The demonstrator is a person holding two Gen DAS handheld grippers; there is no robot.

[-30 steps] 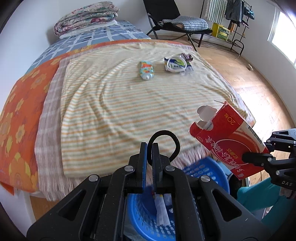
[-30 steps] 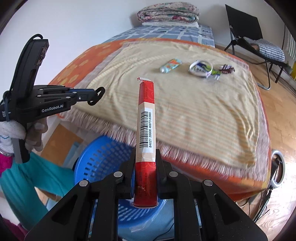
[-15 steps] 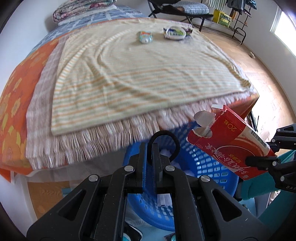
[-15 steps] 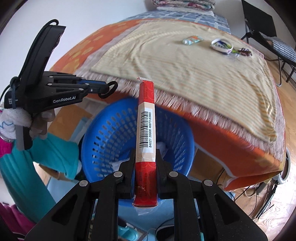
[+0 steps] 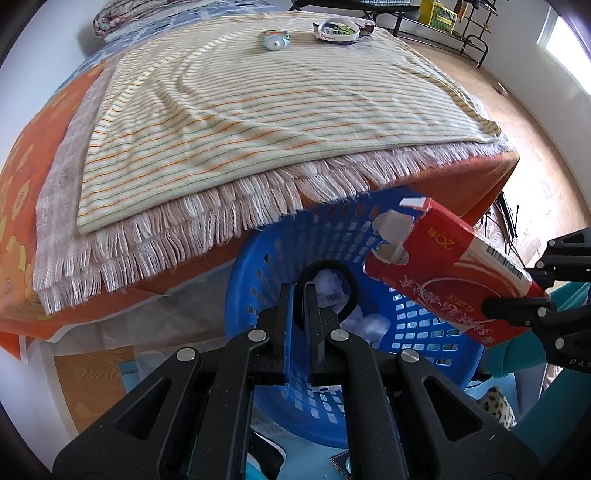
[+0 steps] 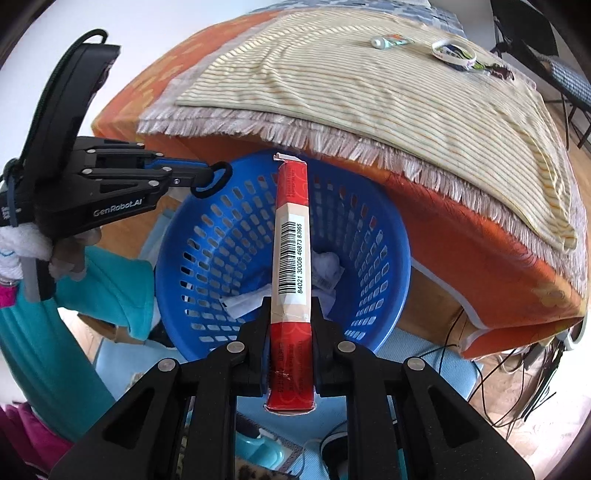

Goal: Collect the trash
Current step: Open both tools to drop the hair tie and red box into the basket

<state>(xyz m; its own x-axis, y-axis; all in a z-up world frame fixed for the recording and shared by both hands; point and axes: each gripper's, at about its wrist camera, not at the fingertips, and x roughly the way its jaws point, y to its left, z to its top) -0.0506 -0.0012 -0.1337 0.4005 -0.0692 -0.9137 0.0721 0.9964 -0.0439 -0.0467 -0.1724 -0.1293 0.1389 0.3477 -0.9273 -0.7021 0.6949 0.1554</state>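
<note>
My right gripper [image 6: 290,314] is shut on a flat red carton [image 6: 291,240] and holds it over the blue plastic basket [image 6: 384,236], which stands on the floor at the bed's foot. The carton [image 5: 443,273] also shows in the left wrist view, above the basket [image 5: 424,325]. My left gripper [image 5: 299,295] is shut on a black hair tie [image 5: 325,266] above the basket's left rim; it shows in the right wrist view [image 6: 207,179]. Crumpled white paper [image 6: 327,269] lies in the basket. A small tube [image 5: 275,38] and a white ring-shaped wrapper [image 5: 336,29] lie far up the bed.
The bed carries a striped fringed blanket [image 5: 258,110] over an orange floral sheet [image 5: 22,184]. Black cables [image 6: 517,369] lie on the wooden floor at right. A black folding chair [image 6: 546,44] stands beyond the bed. A light blue mat [image 6: 413,354] lies under the basket.
Both grippers have dropped from bed height and tilted down over the basket. The carton and the hair tie stay gripped.
</note>
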